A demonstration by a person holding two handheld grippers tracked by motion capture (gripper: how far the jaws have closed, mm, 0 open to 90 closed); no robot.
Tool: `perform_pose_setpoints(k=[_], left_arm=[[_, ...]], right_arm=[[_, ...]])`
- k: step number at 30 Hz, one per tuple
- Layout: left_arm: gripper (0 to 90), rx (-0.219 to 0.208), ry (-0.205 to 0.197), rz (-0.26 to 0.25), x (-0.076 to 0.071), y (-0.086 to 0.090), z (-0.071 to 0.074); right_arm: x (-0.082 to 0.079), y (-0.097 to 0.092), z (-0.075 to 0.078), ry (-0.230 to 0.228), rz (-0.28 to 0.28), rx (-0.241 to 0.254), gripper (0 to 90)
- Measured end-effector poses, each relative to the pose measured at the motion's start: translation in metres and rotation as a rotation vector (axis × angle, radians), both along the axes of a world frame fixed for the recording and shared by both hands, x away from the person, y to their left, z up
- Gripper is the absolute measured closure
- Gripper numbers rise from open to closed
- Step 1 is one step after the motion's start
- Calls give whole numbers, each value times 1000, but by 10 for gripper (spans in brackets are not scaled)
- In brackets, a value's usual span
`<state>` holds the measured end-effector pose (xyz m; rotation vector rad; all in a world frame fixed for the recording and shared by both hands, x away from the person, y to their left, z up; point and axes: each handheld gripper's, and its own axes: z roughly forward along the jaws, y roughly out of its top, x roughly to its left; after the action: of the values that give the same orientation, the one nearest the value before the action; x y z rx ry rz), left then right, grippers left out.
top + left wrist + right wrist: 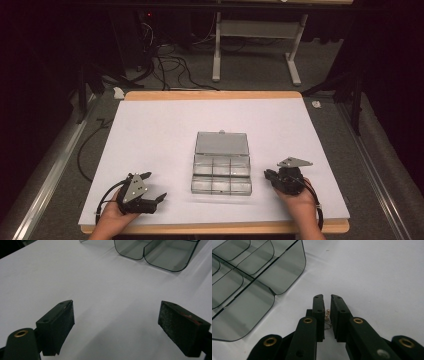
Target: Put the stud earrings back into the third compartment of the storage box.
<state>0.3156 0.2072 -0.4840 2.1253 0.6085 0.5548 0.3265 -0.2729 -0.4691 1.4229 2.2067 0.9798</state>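
Right gripper (327, 298) pinches a small metallic piece (327, 315) beside the clear plastic compartment box (221, 170).
Left gripper (116, 315) rests spread wide on the white table (150, 130).

no readable text, labels, brands, numbers or signs anywhere on the scene

My high view looks down from above my side of the white table (150, 130). My two gripper views sit low and close, looking along black jaws. All three share the clear compartment box (221, 170) (160, 252) (249, 277).
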Motion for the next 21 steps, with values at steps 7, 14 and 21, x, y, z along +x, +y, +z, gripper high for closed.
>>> perform_pose_setpoints(k=[7,14,21], left_arm=[[142,0,-1,-1,0,0,0],[141,1,-2,-2,0,0,0],[142,0,-2,-2,0,0,0]], right_arm=[[1,-2,-3,17,0,1,856],[1,-4,-2,27,-6,6,856],[0,-12,-2,30,-30,2,856]])
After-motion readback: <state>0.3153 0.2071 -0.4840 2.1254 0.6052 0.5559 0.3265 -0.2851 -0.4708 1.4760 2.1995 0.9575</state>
